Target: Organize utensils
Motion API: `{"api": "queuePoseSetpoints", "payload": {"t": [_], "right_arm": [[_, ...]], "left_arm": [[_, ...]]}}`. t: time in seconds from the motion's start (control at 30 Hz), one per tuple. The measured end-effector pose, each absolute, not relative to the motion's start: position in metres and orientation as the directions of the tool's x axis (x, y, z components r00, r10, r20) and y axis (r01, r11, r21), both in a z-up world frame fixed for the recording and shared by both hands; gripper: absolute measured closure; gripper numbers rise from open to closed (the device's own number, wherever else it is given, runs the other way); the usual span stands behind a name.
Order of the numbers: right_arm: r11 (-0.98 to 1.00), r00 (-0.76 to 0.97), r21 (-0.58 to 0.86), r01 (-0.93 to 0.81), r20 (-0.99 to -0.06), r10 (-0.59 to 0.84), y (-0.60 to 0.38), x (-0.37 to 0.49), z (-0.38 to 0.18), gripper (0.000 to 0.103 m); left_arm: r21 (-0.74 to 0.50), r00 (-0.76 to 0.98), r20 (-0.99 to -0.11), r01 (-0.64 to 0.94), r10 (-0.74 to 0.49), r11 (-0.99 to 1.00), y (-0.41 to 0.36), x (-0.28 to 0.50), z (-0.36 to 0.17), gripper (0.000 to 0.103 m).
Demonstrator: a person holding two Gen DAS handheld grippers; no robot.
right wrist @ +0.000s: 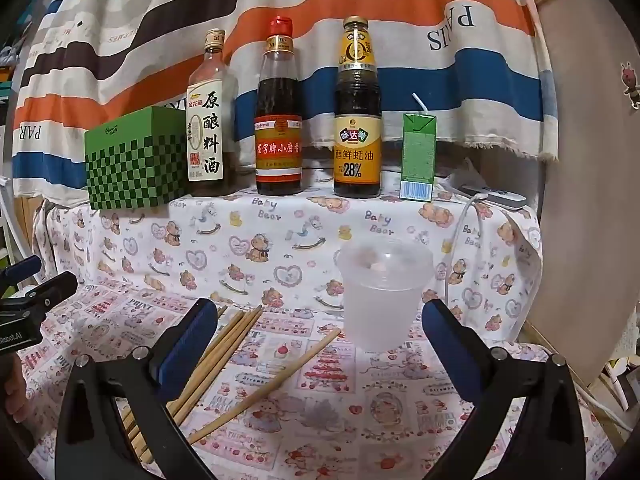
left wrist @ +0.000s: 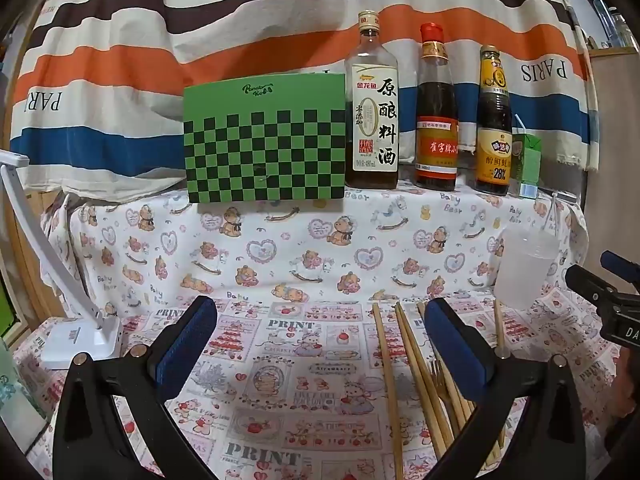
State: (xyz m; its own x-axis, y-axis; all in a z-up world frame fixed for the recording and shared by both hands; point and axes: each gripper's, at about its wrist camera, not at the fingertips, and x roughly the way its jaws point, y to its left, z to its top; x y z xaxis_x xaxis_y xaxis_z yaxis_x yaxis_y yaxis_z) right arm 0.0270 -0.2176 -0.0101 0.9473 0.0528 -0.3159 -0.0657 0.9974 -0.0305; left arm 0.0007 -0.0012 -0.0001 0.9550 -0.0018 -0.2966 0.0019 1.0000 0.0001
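Several wooden chopsticks point(left wrist: 416, 364) lie loose on the patterned cloth, with a small fork point(left wrist: 439, 380) among them. In the right wrist view the chopsticks point(right wrist: 224, 352) fan out at lower left. A translucent plastic cup point(right wrist: 382, 294) stands upright and looks empty; it also shows in the left wrist view point(left wrist: 524, 268). My left gripper point(left wrist: 320, 340) is open and empty above the cloth, its right finger over the chopsticks. My right gripper point(right wrist: 320, 340) is open and empty, with the cup just ahead between its fingers.
On a raised shelf at the back stand a green checkered box point(left wrist: 264, 140), three sauce bottles point(right wrist: 280, 112) and a green drink carton point(right wrist: 418, 156). A white desk lamp point(left wrist: 80, 336) sits at the left. A power strip point(right wrist: 492, 196) and cable lie at the right.
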Motion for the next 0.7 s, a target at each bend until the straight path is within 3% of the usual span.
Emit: {"api": "queuePoseSetpoints", "payload": {"t": [0.7], "right_arm": [[0.998, 0.949, -0.023, -0.066, -0.311, 0.056, -0.250, 0.002, -0.007, 0.000]], "left_arm": [[-0.002, 0.956, -0.294, -0.001, 0.000, 1.000, -0.002, -0.001, 0.001, 0.000]]}}
